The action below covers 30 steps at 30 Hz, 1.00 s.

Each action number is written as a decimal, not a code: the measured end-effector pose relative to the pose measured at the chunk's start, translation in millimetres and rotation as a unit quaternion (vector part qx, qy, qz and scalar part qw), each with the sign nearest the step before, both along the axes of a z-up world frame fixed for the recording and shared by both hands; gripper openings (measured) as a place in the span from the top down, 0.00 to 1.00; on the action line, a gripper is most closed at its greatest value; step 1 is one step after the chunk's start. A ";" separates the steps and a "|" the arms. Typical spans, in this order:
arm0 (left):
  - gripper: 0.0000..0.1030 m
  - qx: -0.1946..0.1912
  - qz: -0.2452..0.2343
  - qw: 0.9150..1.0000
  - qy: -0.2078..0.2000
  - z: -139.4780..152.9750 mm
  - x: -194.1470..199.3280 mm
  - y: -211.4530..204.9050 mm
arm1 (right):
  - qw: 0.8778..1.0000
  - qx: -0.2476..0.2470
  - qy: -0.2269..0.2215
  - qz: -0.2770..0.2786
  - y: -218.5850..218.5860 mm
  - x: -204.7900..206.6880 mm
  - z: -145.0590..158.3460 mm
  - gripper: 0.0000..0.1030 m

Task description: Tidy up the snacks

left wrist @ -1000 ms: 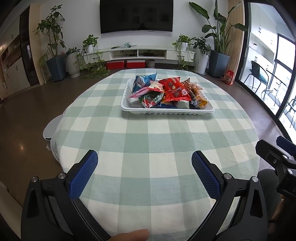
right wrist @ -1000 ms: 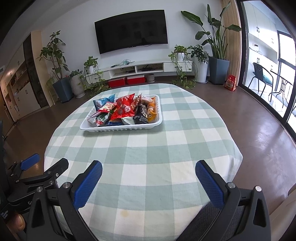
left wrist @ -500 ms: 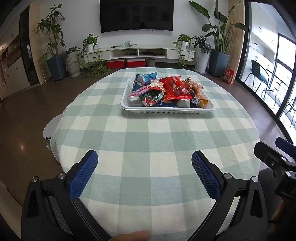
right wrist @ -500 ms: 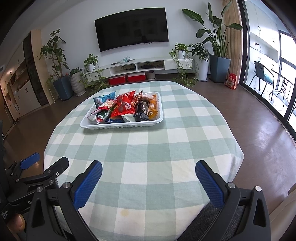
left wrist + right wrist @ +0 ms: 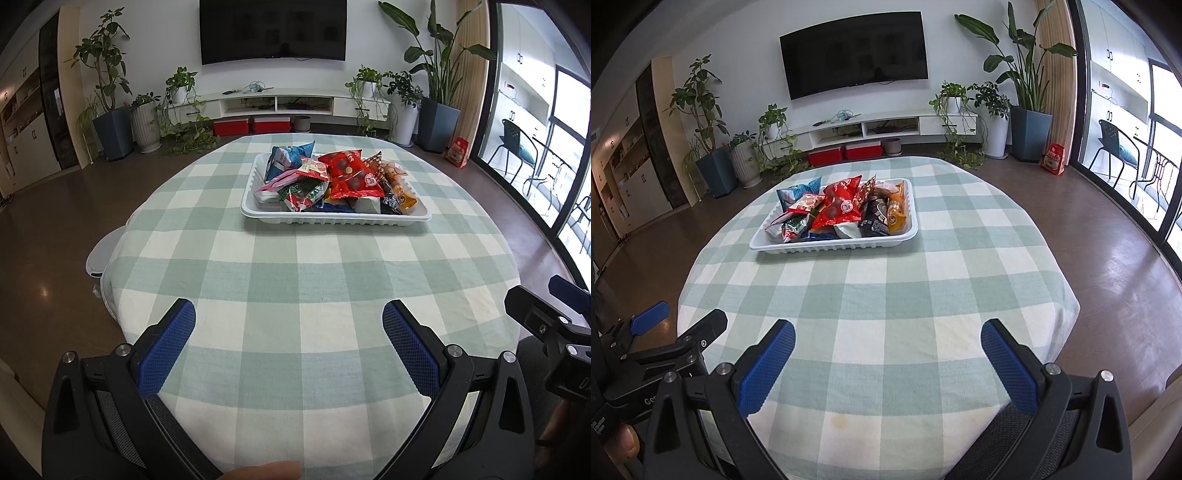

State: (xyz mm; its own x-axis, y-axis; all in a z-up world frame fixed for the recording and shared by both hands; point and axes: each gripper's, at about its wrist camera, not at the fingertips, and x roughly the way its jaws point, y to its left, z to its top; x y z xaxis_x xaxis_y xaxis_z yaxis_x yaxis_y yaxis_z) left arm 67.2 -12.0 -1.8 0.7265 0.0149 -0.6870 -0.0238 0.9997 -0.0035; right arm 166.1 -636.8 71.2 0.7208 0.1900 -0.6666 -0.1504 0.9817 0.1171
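Both grippers hang over the near edge of the worktop with nothing between their blue pads. Left gripper (image 5: 289, 334) has its jaws spread wide apart, clear of the green-and-white checked cloth (image 5: 314, 266) beneath; a fingertip (image 5: 266, 470) shows at the bottom edge of its view. Right gripper (image 5: 886, 350) is likewise spread wide and empty, beside the left one, which shows at the lower left of the right wrist view. A faint yellowish stain (image 5: 840, 421) marks the cloth near the near edge. Farther on, towards the far edge of the round worktop, sits a white tray (image 5: 332, 219) heaped with snack packets: a red bag (image 5: 351, 177) on top, a blue bag (image 5: 288, 158) at the far left corner, an orange packet (image 5: 400, 188) along the right side. Both grippers are well apart from the tray.
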 end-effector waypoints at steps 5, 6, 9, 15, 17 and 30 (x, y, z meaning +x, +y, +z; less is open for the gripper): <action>0.00 0.000 0.000 1.000 0.000 0.7 0.1 -0.3 | 1.000 0.000 0.001 0.000 0.3 -0.4 -0.1 0.00; 0.00 0.001 0.000 1.000 0.000 0.1 0.2 -0.1 | 1.000 0.000 0.001 0.000 0.4 -0.5 -0.1 0.00; 0.00 0.000 0.000 1.000 0.000 0.2 0.3 0.0 | 1.000 0.000 0.002 0.000 0.4 -0.4 0.3 0.00; 0.00 0.001 0.000 1.000 0.001 0.2 0.6 0.0 | 1.000 0.000 0.003 0.000 0.5 -0.4 1.2 0.00; 0.00 0.001 0.000 1.000 0.001 0.7 0.6 -0.3 | 1.000 0.000 0.004 0.000 0.9 -0.3 0.8 0.00; 0.00 0.007 -0.001 1.000 -0.011 -2.4 -1.3 1.8 | 1.000 0.005 0.013 -0.001 -1.2 -9.4 -3.9 0.00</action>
